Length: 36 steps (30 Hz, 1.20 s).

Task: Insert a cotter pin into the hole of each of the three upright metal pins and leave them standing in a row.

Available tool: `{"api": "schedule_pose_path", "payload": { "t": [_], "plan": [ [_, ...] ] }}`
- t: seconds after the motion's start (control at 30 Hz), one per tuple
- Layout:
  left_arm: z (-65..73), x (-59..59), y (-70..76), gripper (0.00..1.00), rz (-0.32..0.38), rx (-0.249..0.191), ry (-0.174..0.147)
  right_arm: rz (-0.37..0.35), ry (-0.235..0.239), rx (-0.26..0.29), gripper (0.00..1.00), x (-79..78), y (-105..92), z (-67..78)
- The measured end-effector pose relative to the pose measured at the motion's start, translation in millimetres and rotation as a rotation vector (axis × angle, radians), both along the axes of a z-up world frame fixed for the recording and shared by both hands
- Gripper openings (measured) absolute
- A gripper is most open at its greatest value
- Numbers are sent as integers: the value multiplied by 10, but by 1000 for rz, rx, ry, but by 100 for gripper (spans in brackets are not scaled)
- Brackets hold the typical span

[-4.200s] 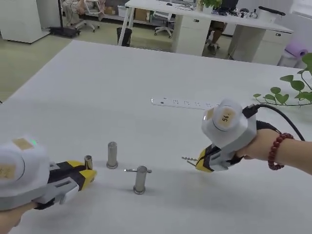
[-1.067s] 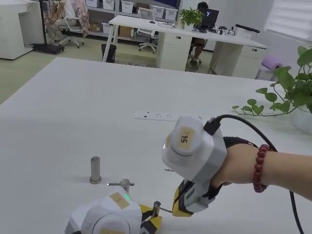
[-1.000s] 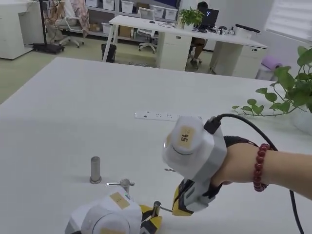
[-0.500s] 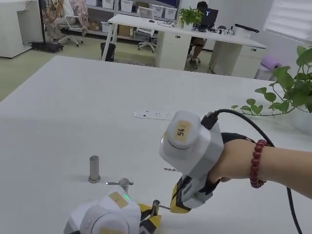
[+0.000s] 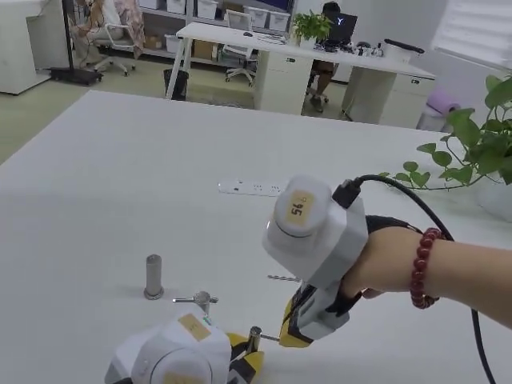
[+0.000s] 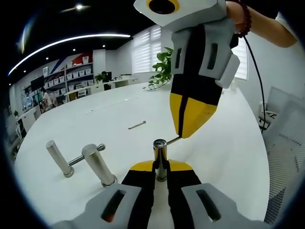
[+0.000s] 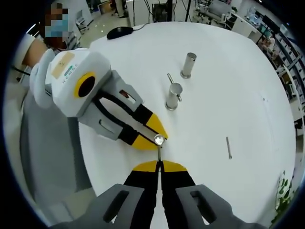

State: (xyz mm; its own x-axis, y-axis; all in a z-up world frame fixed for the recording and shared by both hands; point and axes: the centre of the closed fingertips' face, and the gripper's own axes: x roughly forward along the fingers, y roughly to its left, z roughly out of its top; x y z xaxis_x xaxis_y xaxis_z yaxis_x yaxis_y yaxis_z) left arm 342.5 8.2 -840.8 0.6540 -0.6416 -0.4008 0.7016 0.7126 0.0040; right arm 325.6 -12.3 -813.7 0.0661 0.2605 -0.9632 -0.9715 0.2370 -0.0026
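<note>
At left hand-held gripper (image 6: 160, 170), metal pin (image 6: 159, 151), cotter pin (image 6: 174, 139)

Your right gripper (image 5: 291, 334) carries a round tan sticker (image 5: 298, 210) on top of its white housing, marked "56" at a slant. The tan label (image 5: 192, 326) on your left gripper (image 5: 246, 358) is too blurred to read.
</note>
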Motion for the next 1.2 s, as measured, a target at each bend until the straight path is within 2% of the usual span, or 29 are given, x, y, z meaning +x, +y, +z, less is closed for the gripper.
{"api": "schedule_pose_path", "payload": {
  "t": [0.2,0.33,0.4,0.43,0.53,1.2],
  "plan": [
    [-1,1,3,7,-4,6,-4,-4,-7,0,2,7,6,2],
    [-1,4,0,7,-9,11,-8,20,-30,0,2,24,1,14],
    [-2,6,0,7,-11,11,-8,-19,-14,50,2,34,58,51],
    [-1,14,3,7,-10,10,-7,-17,-18,34,2,50,20,53],
    [-2,12,1,7,-14,13,-9,-10,-22,32,2,34,23,32],
    [-9,27,6,7,2,10,-10,-10,-53,56,2,42,58,-14]
  ]
}}
